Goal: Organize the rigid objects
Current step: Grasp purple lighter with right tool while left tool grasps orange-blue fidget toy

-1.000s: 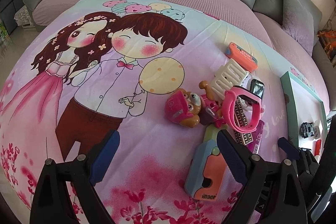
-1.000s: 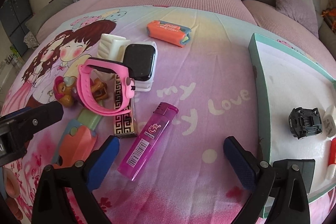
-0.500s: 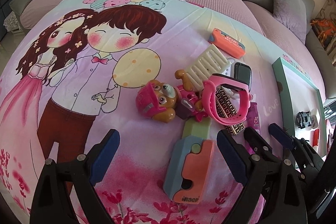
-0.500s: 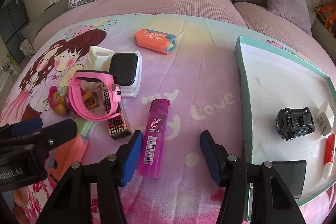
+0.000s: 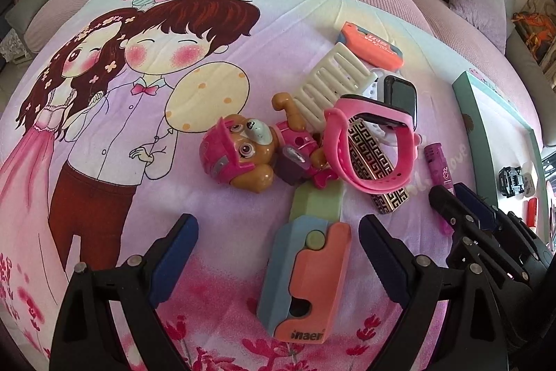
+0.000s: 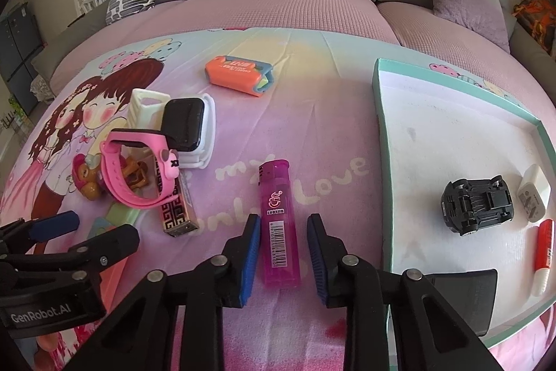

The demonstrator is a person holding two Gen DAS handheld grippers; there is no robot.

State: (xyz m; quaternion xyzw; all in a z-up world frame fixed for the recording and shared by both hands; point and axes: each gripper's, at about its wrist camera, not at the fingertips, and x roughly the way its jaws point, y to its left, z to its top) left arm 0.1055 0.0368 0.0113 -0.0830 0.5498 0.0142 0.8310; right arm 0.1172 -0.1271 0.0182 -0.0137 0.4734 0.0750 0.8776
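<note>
A pink lighter (image 6: 279, 221) lies flat on the printed bedspread, and my right gripper (image 6: 283, 252) straddles its lower half. The jaws are closing; thin gaps still show between the blue pads and the lighter. My left gripper (image 5: 278, 232) stands open over an orange-and-blue folding toy (image 5: 305, 277) and touches nothing. Behind it is a pile: a pink watch (image 5: 368, 148), a pup figure (image 5: 239, 155), a gold-patterned lighter (image 5: 375, 162), a white comb (image 5: 333, 86) and a black smartwatch (image 5: 399, 96).
A teal-rimmed tray (image 6: 382, 162) at the right holds a black toy car (image 6: 477, 207), a white plug (image 6: 533, 193), a red tube (image 6: 544, 252) and a black block (image 6: 462, 298). An orange case (image 6: 238, 72) lies farther back. Grey cushions line the sofa behind.
The right gripper's jaws have swung in from wide apart to close beside the pink lighter, now centred between them. The left gripper has drifted nearer the orange-and-blue toy, still open.
</note>
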